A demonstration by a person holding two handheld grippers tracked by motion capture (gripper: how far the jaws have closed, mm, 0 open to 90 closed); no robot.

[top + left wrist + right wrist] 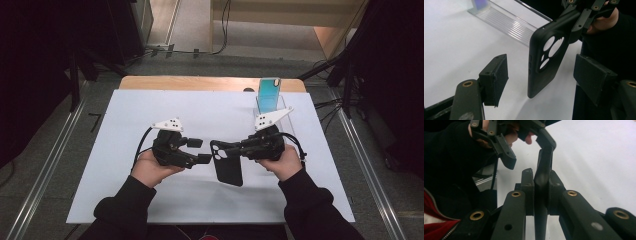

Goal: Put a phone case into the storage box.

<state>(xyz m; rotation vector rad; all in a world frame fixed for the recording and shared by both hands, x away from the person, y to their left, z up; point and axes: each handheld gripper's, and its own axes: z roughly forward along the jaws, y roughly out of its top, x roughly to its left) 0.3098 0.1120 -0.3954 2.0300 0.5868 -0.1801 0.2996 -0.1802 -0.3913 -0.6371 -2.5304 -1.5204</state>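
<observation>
High view: a white table top (125, 165) is seen from above, with two black-sleeved forearms entering from the bottom edge. At the left, the left gripper (199, 150) is held in the left hand (150, 169), and its jaws are spread apart with nothing between them; they are pointed rightward at a black phone case (228, 166). The case is seen near the middle of the table, between the two grippers, its camera cut-outs at the upper end. Farther right, the right gripper (226, 147) is held in the right hand (281, 162), and its jaws are closed on the upper edge of the case. Behind the right gripper, a clear stand (280, 111) is set on the table, and a teal phone (269, 94) is propped upright in it. In the left gripper view, the left gripper (541, 73) is shown with its two black pads wide apart, and the phone case (541, 72) is seen hanging tilted in the gap ahead of them, apart from both pads, gripped at its top by the other gripper. In the right gripper view, the right gripper (541, 182) is shown clamped on the case (542, 177), which is seen edge-on, with both pads pressed against its faces.
</observation>
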